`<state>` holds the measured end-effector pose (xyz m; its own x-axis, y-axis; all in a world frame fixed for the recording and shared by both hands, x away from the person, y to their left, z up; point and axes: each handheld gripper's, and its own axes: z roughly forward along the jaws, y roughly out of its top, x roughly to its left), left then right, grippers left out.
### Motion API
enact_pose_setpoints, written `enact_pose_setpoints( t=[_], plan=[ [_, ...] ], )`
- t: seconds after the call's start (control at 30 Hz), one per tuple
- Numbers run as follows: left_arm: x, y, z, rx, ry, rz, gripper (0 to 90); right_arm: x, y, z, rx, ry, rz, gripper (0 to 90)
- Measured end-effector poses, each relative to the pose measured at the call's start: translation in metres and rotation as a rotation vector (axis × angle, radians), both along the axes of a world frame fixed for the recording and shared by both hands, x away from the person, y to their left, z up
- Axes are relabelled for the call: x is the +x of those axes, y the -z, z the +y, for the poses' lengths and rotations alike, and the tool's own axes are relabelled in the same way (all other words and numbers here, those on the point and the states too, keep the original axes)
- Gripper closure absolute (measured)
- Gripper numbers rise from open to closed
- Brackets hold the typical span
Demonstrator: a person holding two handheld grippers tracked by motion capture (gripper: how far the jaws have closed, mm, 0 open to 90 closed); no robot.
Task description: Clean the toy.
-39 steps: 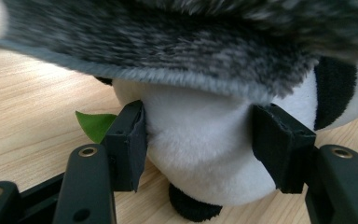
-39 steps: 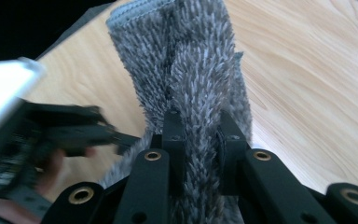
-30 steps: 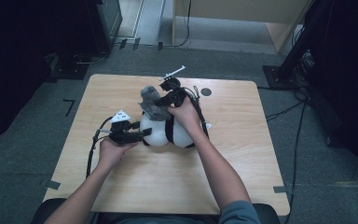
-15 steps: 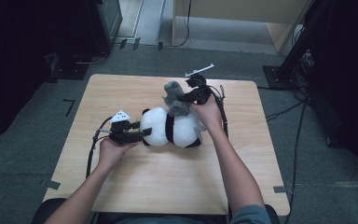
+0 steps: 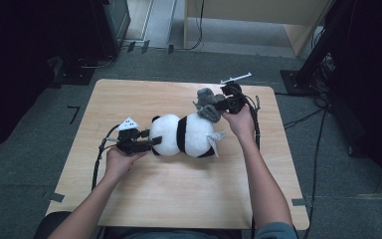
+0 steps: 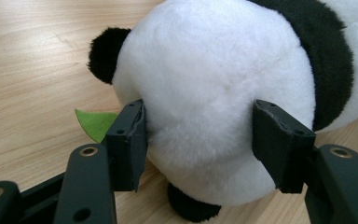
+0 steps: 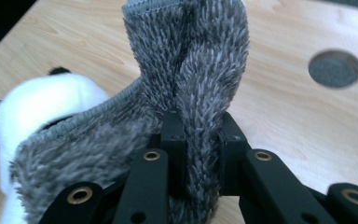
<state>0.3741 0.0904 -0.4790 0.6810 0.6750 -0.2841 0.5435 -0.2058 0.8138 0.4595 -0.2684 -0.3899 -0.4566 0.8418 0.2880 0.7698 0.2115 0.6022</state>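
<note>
Right gripper (image 5: 218, 106) has moved to upper right w/ grey fabric (image 7: 186, 93) clamped in jaws, arm outstretched. Left gripper (image 6: 200, 140) jaws squeeze panda (image 5: 181, 135) head, centre-left on tabletop (image 5: 129, 199).

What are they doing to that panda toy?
A person is working on a plush panda lying on a wooden table, with a gripper in each hand. The left gripper has its fingers pressed against both sides of the panda's white head. The right gripper is pinching a fuzzy grey piece of fabric and holding it up beside the panda's other end. It looks like the grey piece is being pulled off, though that is a guess.
</note>
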Motion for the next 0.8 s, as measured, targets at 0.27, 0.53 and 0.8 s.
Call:
enact_pose_setpoints(
  t=[0.27, 0.53, 0.8],
  plan=[
    [0.0, 0.0, 0.0, -0.008, -0.004, 0.0, 39.7, 0.005, 0.021, -0.02, 0.006, 0.053, 0.044, 77.8],
    [0.0, 0.0, 0.0, -0.01, -0.002, 0.0, 39.7, 0.005, 0.034, -0.029, -0.025, 0.091, 0.05, 78.1],
    [0.001, 0.001, 0.001, -0.008, -0.002, 0.001, 39.4, -0.005, 0.028, -0.04, -0.067, 0.114, 0.023, 78.8]
  ],
)
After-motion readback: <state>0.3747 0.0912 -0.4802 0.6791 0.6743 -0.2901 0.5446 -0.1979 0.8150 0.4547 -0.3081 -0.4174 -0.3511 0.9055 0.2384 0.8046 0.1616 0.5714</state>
